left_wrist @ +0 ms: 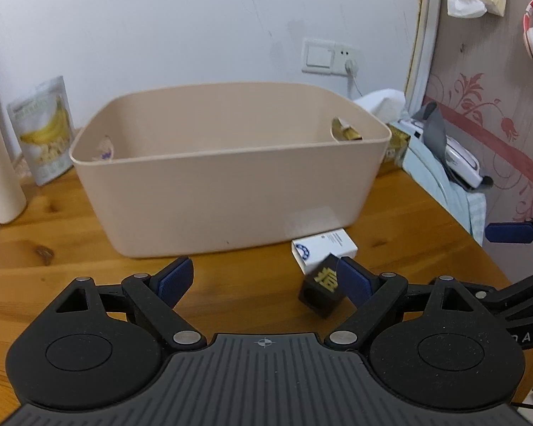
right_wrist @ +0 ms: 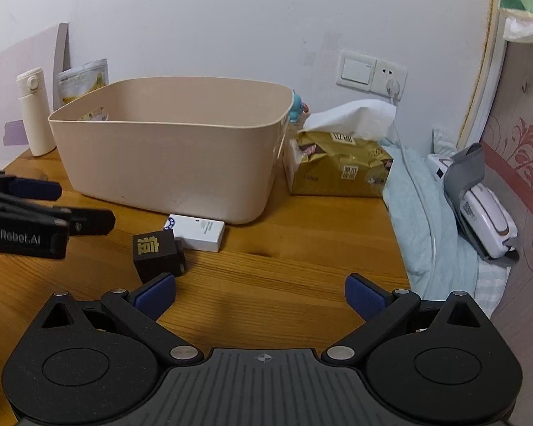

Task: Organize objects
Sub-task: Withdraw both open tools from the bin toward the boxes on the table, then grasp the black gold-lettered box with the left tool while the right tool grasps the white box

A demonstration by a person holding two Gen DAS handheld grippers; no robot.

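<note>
Beige smooth plastic bin (left_wrist: pixel 227 163); both grippers, left gripper (left_wrist: pixel 263 280) and right gripper (right_wrist: pixel 259 294), spread apart.

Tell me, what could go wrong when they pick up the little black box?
The small black cardboard box with gold lettering touches the white rectangular box, so grabbing it might shove that one. The open left hand-held gripper and right hand-held gripper are close and could bump. The tall beige plastic bin wall needs clearing.

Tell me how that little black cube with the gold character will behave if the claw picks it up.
The black cube looks rigid with flat faces, so it should probably grip squarely and not roll. It seems small, likely light. It already sits tilted against the white box, so a nudge might tip it or shift the box.
</note>
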